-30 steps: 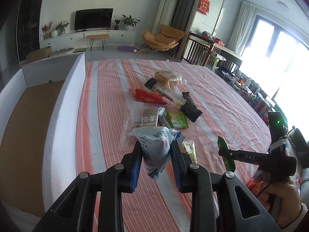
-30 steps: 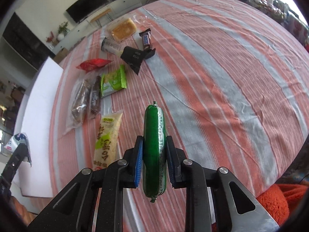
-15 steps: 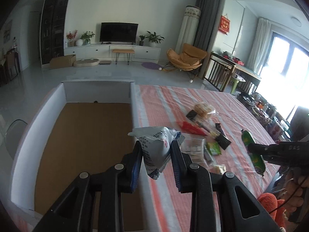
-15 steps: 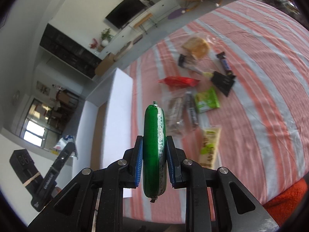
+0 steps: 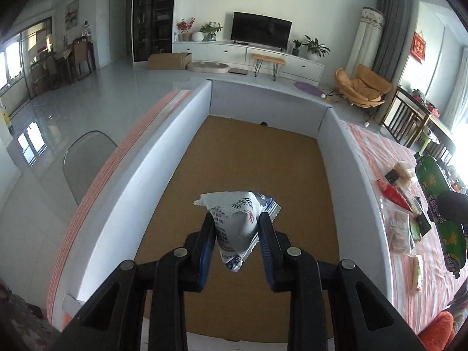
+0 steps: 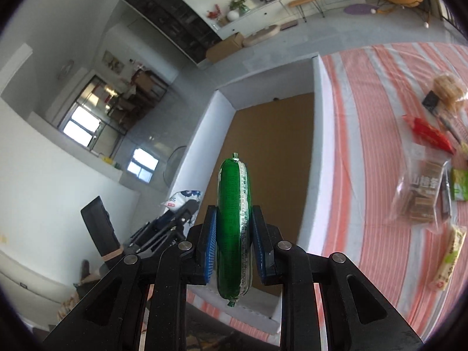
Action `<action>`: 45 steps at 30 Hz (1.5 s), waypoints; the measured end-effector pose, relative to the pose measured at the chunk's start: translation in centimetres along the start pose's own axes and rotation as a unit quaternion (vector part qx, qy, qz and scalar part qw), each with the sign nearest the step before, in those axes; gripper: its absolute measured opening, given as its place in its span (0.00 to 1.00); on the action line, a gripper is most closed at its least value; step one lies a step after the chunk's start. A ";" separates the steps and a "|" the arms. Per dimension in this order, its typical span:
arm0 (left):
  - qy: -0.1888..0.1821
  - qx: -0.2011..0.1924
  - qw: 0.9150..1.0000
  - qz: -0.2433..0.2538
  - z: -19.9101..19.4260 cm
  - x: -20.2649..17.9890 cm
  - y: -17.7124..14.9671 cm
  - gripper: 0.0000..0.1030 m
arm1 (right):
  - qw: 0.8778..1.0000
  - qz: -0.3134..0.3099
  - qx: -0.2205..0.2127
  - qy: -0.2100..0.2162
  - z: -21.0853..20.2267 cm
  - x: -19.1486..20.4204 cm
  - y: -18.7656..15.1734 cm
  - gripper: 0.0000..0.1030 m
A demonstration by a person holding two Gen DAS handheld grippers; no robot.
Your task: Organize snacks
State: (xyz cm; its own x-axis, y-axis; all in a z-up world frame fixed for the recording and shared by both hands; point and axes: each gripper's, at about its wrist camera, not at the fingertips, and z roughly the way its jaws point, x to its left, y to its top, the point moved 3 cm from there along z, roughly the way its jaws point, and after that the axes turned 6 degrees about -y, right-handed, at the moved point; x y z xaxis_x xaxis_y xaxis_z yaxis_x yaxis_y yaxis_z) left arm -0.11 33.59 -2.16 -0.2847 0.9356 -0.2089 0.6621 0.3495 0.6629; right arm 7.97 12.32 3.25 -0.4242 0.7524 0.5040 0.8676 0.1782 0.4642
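Note:
My left gripper (image 5: 236, 228) is shut on a white and blue snack packet (image 5: 238, 225) and hangs over the brown floor of a white-walled box (image 5: 187, 146). My right gripper (image 6: 234, 225) is shut on a green sausage stick (image 6: 234, 204), held upright over the box's (image 6: 318, 134) near right wall. The same green sausage (image 5: 438, 204) shows at the right edge of the left wrist view. The left gripper (image 6: 187, 204) with its packet appears at lower left in the right wrist view.
Several snacks lie on the striped tablecloth (image 6: 365, 117) right of the box: a red packet (image 6: 430, 134), a clear bag of brown bars (image 6: 421, 193), a yellow-green packet (image 6: 450, 254) and bread (image 6: 444, 87). A clear chair (image 5: 84, 163) stands left of the table.
Both grippers swung left from over the snack pile to the box, each keeping its snack. The box floor now fills the left wrist view.

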 end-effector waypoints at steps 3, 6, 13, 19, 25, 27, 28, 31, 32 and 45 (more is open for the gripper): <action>0.014 0.005 1.000 -0.008 0.3 0.8 -0.8 0.31 | 1.000 -0.007 0.012 -0.007 1.6 0.3 -0.1 0.24; 0.027 0.003 1.000 -0.013 0.7 0.4 -1.3 0.72 | 1.000 -0.009 0.001 -0.027 1.6 -0.5 -0.1 0.55; 0.004 -0.026 1.000 0.017 0.1 -4.4 -1.9 0.85 | 0.988 0.007 -0.074 -0.135 -3.7 -7.8 -1.3 0.64; -0.088 -0.029 0.992 0.085 -0.8 -14.3 -2.6 0.87 | 0.936 0.090 -0.143 -0.308 -10.1 -20.2 -5.7 0.67; -0.174 0.030 0.972 0.153 0.8 -25.2 -7.1 0.95 | 0.882 0.182 -0.146 -0.409 -13.9 -32.5 -12.4 0.67; -0.188 0.055 0.966 0.170 2.5 -28.3 -8.9 0.95 | 0.875 0.215 -0.151 -0.406 -14.6 -34.7 -13.7 0.67; -0.190 0.064 0.964 0.176 3.3 -29.4 -9.8 0.95 | 0.873 0.241 -0.158 -0.392 -15.3 -35.3 -14.3 0.67; -0.174 0.085 0.963 0.189 6.1 -31.3 -11.6 0.95 | 0.875 0.255 -0.180 -0.369 -15.8 -35.6 -14.3 0.67; -0.166 0.087 0.963 0.192 6.6 -31.3 -12.2 0.95 | 0.876 0.251 -0.177 -0.372 -15.4 -35.6 -14.2 0.67; -0.110 0.097 0.970 0.196 11.2 -28.5 -15.7 0.95 | 0.877 0.204 -0.135 -0.414 -12.5 -35.2 -14.1 0.71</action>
State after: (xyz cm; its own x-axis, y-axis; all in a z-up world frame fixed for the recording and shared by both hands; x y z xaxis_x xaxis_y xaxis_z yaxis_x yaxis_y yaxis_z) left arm 5.36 2.03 -14.63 0.1565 0.9789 -0.1311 0.8133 -0.0524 0.5795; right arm 7.42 -24.62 -11.92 0.3385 0.9408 0.0185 0.7627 -0.2859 0.5801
